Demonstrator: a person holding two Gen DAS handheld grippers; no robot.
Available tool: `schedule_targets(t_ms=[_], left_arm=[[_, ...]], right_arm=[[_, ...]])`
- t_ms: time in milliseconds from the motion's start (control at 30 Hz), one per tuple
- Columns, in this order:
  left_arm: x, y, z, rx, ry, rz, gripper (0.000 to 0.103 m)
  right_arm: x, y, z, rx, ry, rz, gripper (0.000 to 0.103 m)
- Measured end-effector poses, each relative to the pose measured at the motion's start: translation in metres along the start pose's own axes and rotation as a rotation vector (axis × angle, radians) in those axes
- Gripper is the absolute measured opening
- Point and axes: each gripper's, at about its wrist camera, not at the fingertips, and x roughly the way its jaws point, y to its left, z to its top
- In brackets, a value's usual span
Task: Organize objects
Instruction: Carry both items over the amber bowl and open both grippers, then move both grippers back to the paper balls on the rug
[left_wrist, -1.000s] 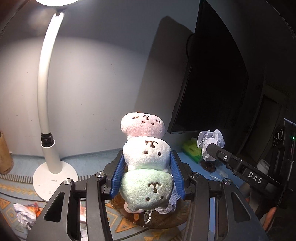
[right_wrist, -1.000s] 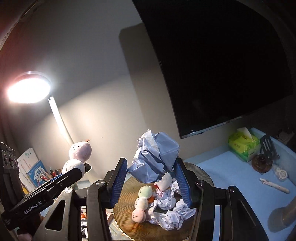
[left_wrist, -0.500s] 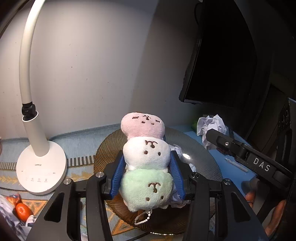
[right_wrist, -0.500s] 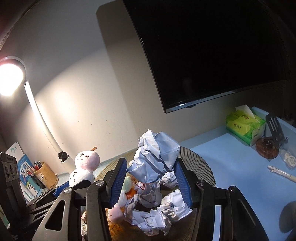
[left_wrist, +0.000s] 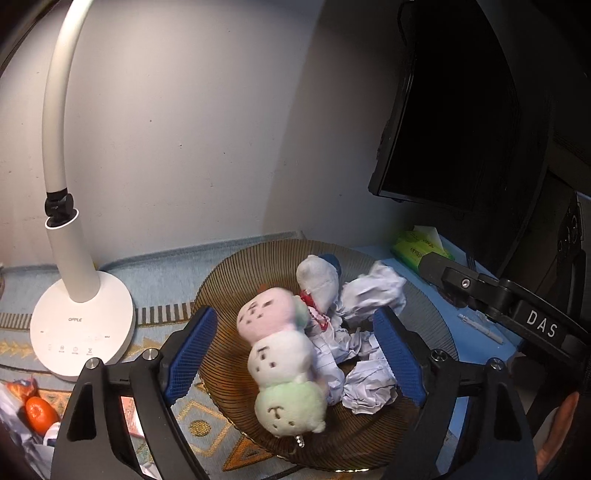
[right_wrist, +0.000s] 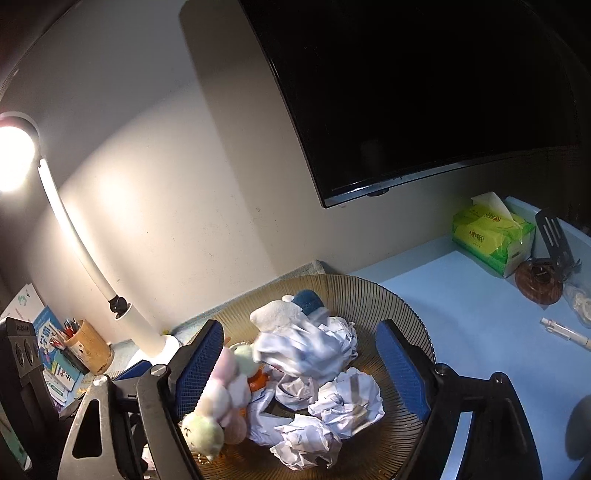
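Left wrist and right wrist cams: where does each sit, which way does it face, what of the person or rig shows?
Left wrist: sits behind the left claw, looks forward and down at the brown ribbed plate and the tri-colour plush between its opening jaws, untouched; the right claw's finger and a fingertip at right.
Right wrist: sits behind the right claw, jaws opening over the crumpled paper, pads clear; the left claw's body at left.
Shared: plate, plush, paper, white desk lamp, dark monitor, green tissue box.

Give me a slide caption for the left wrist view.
Left gripper opening over the amber plate, three-ball plush dropping beside crumpled paper.
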Motion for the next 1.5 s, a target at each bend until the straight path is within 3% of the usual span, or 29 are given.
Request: schedule_targets(t_ms=[400,533,700,833,933,1033,1133,1233,1300,1433,1500], left_arm=[[-0.004,0.008,0.003,-0.039,-0.006,0.002,0.086],[-0.012,-0.001,0.004,-0.03,-0.022,-0.012,0.086],[-0.042,-0.016,0.009,-0.017,-0.074,-0.035,0.086],[-0.082,-0.019,0.0,0.017,-0.077,-0.052,0.086],[-0.114,-0.009,-0.013,0.061,-0.072,0.014,0.088],[-0.147,0.016,-0.026,0.034,-0.058,0.06,0.101],[-0.183,0.046,-0.041,0.009,-0.065,0.132,0.102],[-0.215,0.073,-0.055,0.019,-0.064,0.263,0.102],[-0.233,0.093,-0.062,0.0,-0.062,0.313,0.102],[-0.252,0.133,-0.082,-0.087,-0.028,0.322,0.102],[-0.25,0.148,-0.095,-0.101,0.006,0.324,0.102]], right_arm=[[0.001,-0.007,-0.003,-0.002,-0.01,-0.012,0.083],[-0.004,-0.004,-0.006,-0.043,-0.074,-0.113,0.083],[-0.022,-0.016,-0.006,0.007,-0.163,-0.157,0.083],[-0.041,-0.011,-0.008,-0.003,-0.215,-0.289,0.083],[-0.073,0.007,-0.018,-0.014,-0.238,-0.257,0.083],[-0.107,0.034,-0.031,-0.064,-0.249,-0.208,0.083],[-0.133,0.062,-0.043,-0.121,-0.231,-0.139,0.083],[-0.154,0.089,-0.049,-0.154,-0.204,-0.065,0.083],[-0.163,0.105,-0.045,-0.153,-0.17,-0.003,0.083],[-0.158,0.135,-0.045,-0.122,-0.048,0.144,0.083],[-0.147,0.15,-0.058,-0.134,-0.001,0.167,0.083]])
